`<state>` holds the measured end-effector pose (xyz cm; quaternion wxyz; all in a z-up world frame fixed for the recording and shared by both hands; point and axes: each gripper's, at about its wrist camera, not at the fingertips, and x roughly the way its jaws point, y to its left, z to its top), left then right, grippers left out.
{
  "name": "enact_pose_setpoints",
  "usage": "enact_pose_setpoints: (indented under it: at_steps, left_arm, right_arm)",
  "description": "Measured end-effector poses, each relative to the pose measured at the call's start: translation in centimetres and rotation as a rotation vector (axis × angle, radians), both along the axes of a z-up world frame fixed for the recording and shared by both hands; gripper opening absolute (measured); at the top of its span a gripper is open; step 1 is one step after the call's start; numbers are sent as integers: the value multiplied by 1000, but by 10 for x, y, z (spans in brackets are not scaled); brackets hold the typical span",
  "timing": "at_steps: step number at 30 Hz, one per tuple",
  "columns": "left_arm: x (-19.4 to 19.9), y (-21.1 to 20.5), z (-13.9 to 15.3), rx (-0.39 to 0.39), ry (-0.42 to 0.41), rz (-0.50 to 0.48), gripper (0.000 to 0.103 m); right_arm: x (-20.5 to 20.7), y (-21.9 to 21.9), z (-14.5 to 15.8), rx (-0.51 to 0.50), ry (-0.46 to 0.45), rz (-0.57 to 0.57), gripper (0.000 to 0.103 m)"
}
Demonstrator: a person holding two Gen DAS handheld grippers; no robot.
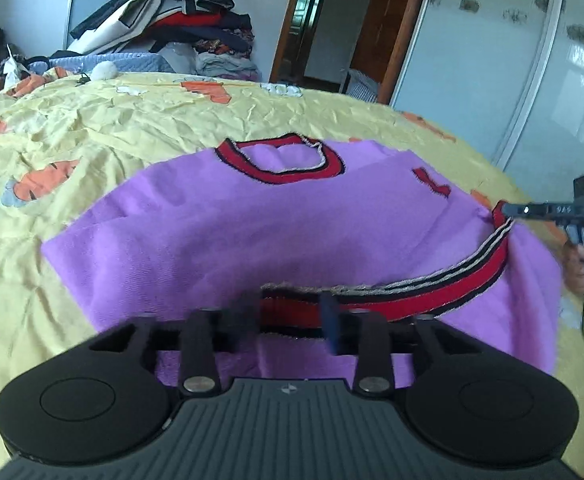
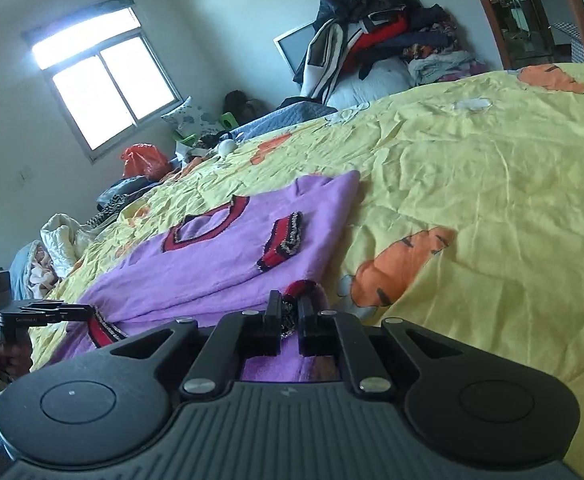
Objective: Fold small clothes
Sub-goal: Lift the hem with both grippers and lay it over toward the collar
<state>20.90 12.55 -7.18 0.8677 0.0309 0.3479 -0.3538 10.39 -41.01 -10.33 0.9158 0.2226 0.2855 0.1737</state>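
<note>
The purple sweater (image 1: 260, 220) lay folded on the yellow bedsheet (image 1: 104, 128) with open room all round, the right claw (image 2: 290, 312) clamped on its striped hem (image 1: 443, 284) at the corner, the left claw (image 1: 288, 316) angled downward, jaws apart, straddling that hem.

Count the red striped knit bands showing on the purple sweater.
3. The neckband lies at the far end, one sleeve cuff rests on the folded body, and the hem band runs along the near edge. The other cuff may be hidden.
</note>
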Motion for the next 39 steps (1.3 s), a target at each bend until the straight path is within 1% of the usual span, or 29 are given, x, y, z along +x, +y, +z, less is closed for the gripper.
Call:
enact_pose_setpoints:
  at_steps: [1,3,5,6,7,8,9,10,11,12,13,14,16,18,20,21,22,23,24,25,27,28,29,30,31,34,37,39]
  left_arm:
    - [1,-2,-2,3,16,-22,66]
    - [1,-7,-4,45,2,-23,67]
    - [1,-7,-7,31,5,-33,67]
    - [1,-7,-9,27,11,-36,60]
    - [2,-6,-10,30,6,-29,51]
    - [4,-2,-9,18,13,-16,46]
    - [6,2,-8,-3,25,-7,31]
    - [8,7,-7,-26,35,-4,10]
    - [10,12,-7,-46,51,-7,4]
    - [9,13,-7,-48,53,-9,4]
    - [7,13,-7,-38,43,-12,4]
    - [6,11,-8,-24,40,-16,4]
    - [5,9,-10,-21,39,-22,4]
    - [6,8,-11,-30,43,-22,4]
    - [8,8,-10,-44,54,-24,4]
    - [8,7,-9,-39,47,-18,4]
    - [9,6,-9,-32,47,-16,11]
    - [9,4,-8,-30,54,-27,16]
    - [9,2,-7,-26,47,-36,26]
    - [9,-1,-6,-22,47,-46,33]
    - [9,-7,-6,-13,39,-62,38]
    - [9,-11,-7,-4,35,-66,35]
    - [10,-13,-8,-8,40,-70,28]
    - [11,-13,-9,-17,45,-75,6]
    - [11,-14,-10,-21,47,-76,3]
    - [2,-16,-7,-12,5,-90,3]
    - [-16,-14,3,-4,-76,-61,3]
    - [-31,-7,14,-20,-146,-14,3]
  right_arm:
    - [1,0,0,1,3,-2,8]
    - [2,-1,-1,11,7,5,8]
    - [1,-2,0,7,11,5,8]
    - [1,-3,0,9,12,6,8]
    - [1,-3,1,0,18,17,14]
    - [2,-3,3,-21,29,31,17]
    - [2,-3,6,-55,30,55,27]
    - [0,-3,9,-91,24,81,39]
    - [-3,-3,14,-136,14,99,47]
    - [-5,-4,18,-180,3,110,72]
    - [-8,-4,23,-235,-11,133,90]
    - [-11,-5,27,-286,-37,155,90]
    - [-15,-4,34,-364,-85,187,90]
    - [-13,1,36,-415,-111,229,89]
    - [-5,13,34,-498,-145,267,89]
    - [1,18,33,-533,-153,286,86]
    - [7,22,32,-543,-155,318,75]
    - [14,26,31,-538,-154,343,69]
    - [20,30,30,-542,-151,367,61]
    - [25,35,30,-557,-152,385,58]
    - [34,42,27,-575,-147,415,57]
    - [38,45,25,-586,-133,433,39]
    - [40,49,22,-618,-124,433,20]
    - [40,53,20,-648,-115,423,5]
    - [38,54,21,-649,-122,424,5]
    - [26,54,27,-649,-163,389,4]
    - [8,54,40,-657,-228,342,4]
    - [-7,54,53,-668,-283,306,4]
